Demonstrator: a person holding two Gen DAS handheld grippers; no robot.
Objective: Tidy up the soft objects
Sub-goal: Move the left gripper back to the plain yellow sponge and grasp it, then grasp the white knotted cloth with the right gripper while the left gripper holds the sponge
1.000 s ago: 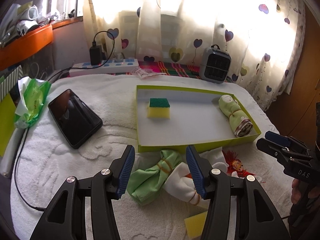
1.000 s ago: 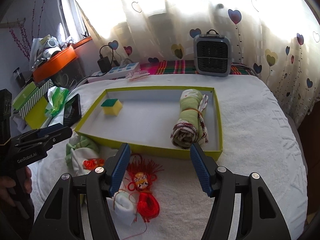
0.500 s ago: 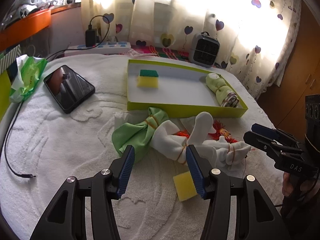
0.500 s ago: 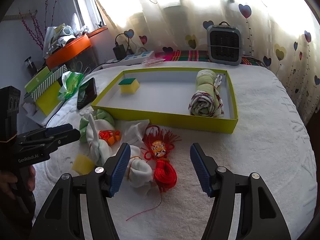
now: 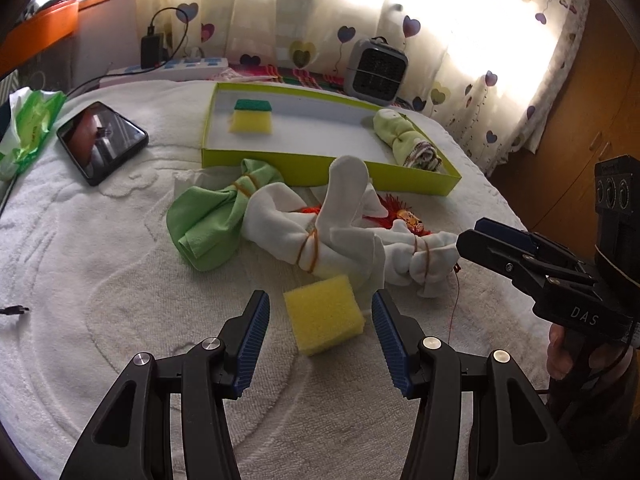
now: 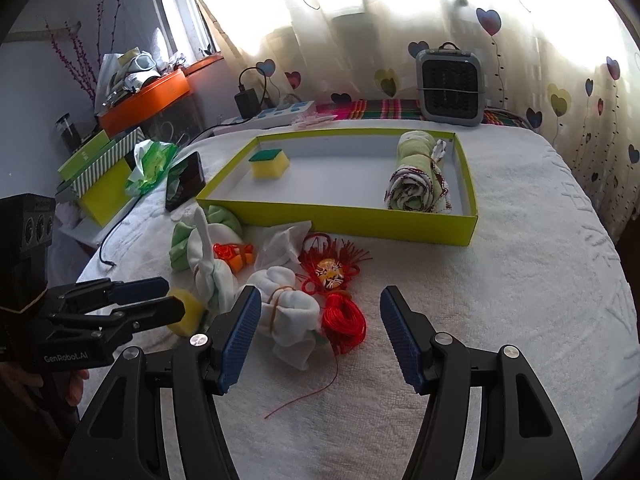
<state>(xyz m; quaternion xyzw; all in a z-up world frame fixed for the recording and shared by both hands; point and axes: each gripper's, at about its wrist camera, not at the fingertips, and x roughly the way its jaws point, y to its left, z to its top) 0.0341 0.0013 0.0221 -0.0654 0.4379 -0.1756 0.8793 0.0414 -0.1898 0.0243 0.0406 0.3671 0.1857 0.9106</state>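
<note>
A yellow sponge (image 5: 323, 313) lies on the white towel, just ahead of and between the fingers of my open left gripper (image 5: 320, 334). Beyond it lie a green cloth bundle (image 5: 212, 218), white sock bundles tied with rubber bands (image 5: 320, 232) and a red tassel ornament (image 6: 332, 276). A lime-green tray (image 5: 308, 172) holds a green-topped sponge (image 5: 252, 118) and a rolled cloth (image 6: 416, 176). My right gripper (image 6: 320, 334) is open and empty, above a white bundle (image 6: 288, 316) and red cord (image 6: 344, 320).
A black phone (image 5: 102, 140) and a green wrapper (image 5: 28, 128) lie at the left. A grey heater (image 6: 450, 88) and a power strip (image 5: 172, 70) stand by the curtain. A cable end (image 5: 14, 311) lies at the left edge.
Both grippers have pulled back from the tray toward the near side. The loose yellow sponge now sits between my left fingers; the white bundle and red cord are near my right fingers.
</note>
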